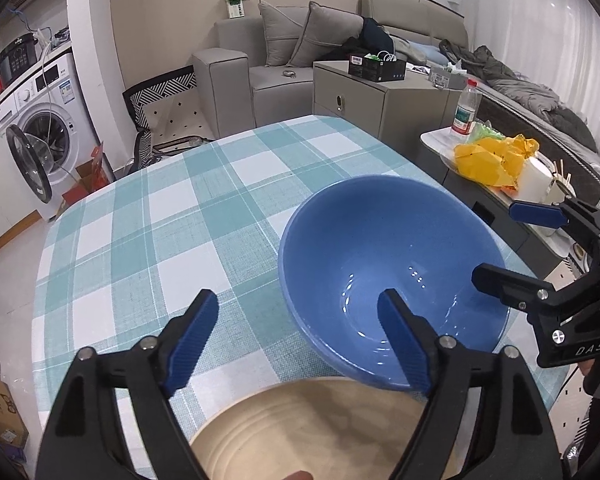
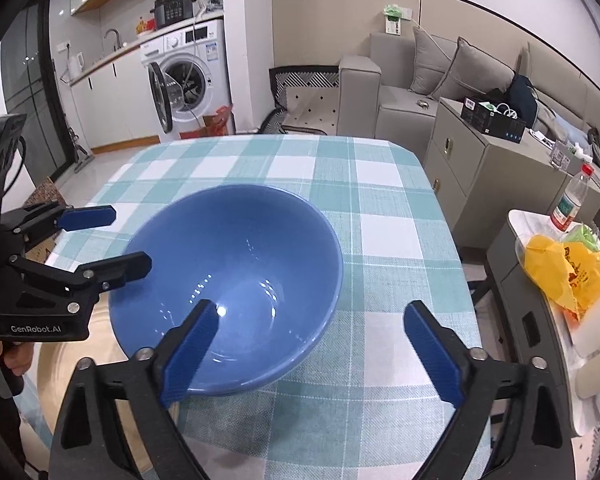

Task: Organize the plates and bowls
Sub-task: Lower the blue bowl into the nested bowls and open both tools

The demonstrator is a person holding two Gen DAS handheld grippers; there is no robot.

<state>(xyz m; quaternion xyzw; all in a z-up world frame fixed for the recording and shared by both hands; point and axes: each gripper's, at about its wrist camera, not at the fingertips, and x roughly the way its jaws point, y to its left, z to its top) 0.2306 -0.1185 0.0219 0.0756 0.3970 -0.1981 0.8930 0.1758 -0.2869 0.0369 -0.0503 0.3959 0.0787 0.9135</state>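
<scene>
Between my left jaws (image 1: 296, 338), spread wide, the near-left rim of the bowl (image 1: 380, 248) passes untouched; my right jaws (image 2: 312, 344) likewise stand spread astride its right rim, pinching nothing. The blue bowl sits tilted, its near edge resting on a beige plate (image 1: 300, 432), both on the checked surface (image 1: 160, 220).

A lived-in home: grey sofa (image 2: 404, 92), washing machine (image 2: 188, 76) and checked-cloth table (image 2: 380, 208) share one room.
</scene>
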